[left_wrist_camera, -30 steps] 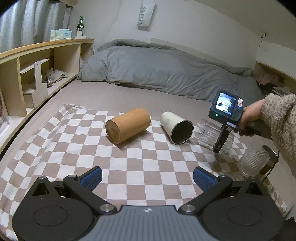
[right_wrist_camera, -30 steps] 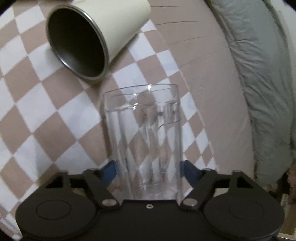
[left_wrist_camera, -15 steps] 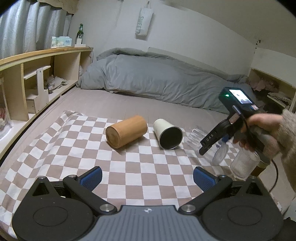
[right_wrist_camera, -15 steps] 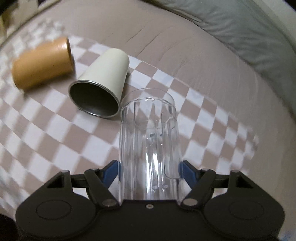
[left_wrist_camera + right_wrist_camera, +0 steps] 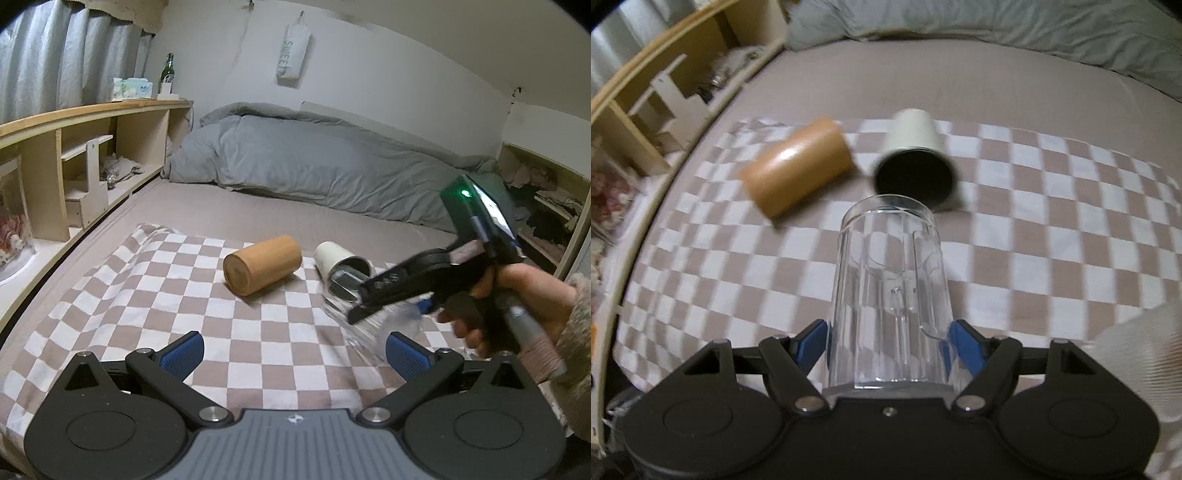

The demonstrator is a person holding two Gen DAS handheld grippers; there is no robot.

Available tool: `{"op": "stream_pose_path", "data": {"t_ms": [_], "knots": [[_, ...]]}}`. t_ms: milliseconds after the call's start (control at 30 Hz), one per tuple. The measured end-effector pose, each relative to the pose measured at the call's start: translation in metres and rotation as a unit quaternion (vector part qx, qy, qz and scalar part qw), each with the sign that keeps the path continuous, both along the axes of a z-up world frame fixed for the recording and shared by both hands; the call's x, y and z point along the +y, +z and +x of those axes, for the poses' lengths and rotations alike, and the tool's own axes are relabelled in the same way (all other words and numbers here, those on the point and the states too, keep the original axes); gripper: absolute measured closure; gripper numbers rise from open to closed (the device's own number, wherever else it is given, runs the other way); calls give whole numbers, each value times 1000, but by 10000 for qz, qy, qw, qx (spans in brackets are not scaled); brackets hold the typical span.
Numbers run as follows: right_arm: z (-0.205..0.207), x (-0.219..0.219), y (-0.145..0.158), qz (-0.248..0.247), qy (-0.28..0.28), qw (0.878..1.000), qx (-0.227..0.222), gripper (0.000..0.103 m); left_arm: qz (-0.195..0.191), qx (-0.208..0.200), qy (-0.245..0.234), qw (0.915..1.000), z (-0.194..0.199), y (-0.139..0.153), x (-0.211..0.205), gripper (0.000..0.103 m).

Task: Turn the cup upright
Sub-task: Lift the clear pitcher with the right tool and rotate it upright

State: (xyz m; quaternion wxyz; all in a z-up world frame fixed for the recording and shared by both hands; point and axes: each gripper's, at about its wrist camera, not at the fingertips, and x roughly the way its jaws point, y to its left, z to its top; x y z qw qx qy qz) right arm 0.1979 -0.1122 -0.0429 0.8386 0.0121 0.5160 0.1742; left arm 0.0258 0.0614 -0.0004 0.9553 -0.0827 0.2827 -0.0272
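My right gripper (image 5: 888, 339) is shut on a clear plastic cup (image 5: 890, 280), gripping it near its base; the cup is lifted off the checkered cloth (image 5: 1034, 258) with its mouth pointing away from me. In the left wrist view the right gripper (image 5: 417, 299) holds the blurred clear cup (image 5: 365, 328) tilted above the cloth. A wooden cup (image 5: 262, 269) and a cream metal cup (image 5: 341, 267) lie on their sides on the cloth. My left gripper (image 5: 293, 354) is open and empty near the cloth's front edge.
A ribbed glass (image 5: 1137, 362) shows blurred at the right. A wooden shelf unit (image 5: 74, 173) runs along the left. A grey duvet (image 5: 332, 166) lies at the back of the bed.
My right gripper has lifted the clear cup off the cloth and swung it forward and left, turning it. The left gripper has stayed open and tilted up slightly.
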Motion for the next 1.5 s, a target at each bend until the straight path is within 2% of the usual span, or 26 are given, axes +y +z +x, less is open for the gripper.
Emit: {"op": "stream_pose_path", "data": {"t_ms": [133, 267, 433, 567, 667, 733, 867, 1033, 1233, 1367, 1500], "knots": [[3, 29, -5, 33, 25, 9999, -143, 28, 65, 219, -64, 9997, 2, -3, 3, 0], [11, 43, -21, 317, 55, 9987, 402, 28, 189, 306, -221, 9991, 6, -5, 5, 0], [8, 51, -33, 468, 212, 9969, 590, 26, 371, 390, -484, 9974, 22, -8, 5, 0], [10, 42, -45, 1094, 105, 9880, 1089, 19, 279, 581, -559, 9964, 42, -16, 8, 0], [9, 40, -44, 1173, 177, 9889, 893, 18, 49, 751, -517, 9958, 57, -22, 14, 1], [11, 36, -45, 1351, 232, 9855, 996, 22, -216, 881, -444, 9949, 65, -25, 19, 1], [14, 21, -42, 1706, 274, 9792, 1061, 22, -708, 980, -213, 9924, 79, -26, 34, 2], [16, -7, -37, 1869, 223, 9786, 828, 23, -973, 1002, 118, 9901, 114, -26, 44, 9], [8, -13, -37, 1739, 616, 9811, 590, 28, -1485, 1642, 245, 9749, 175, -55, 43, 9], [-4, -12, -37, 1518, 948, 9828, 448, 28, -1520, 2101, 326, 9652, 206, -79, 36, 9], [-16, -14, -35, 1293, 1244, 9835, 216, 29, -1626, 2272, 405, 9593, 221, -90, 32, 9]]}}
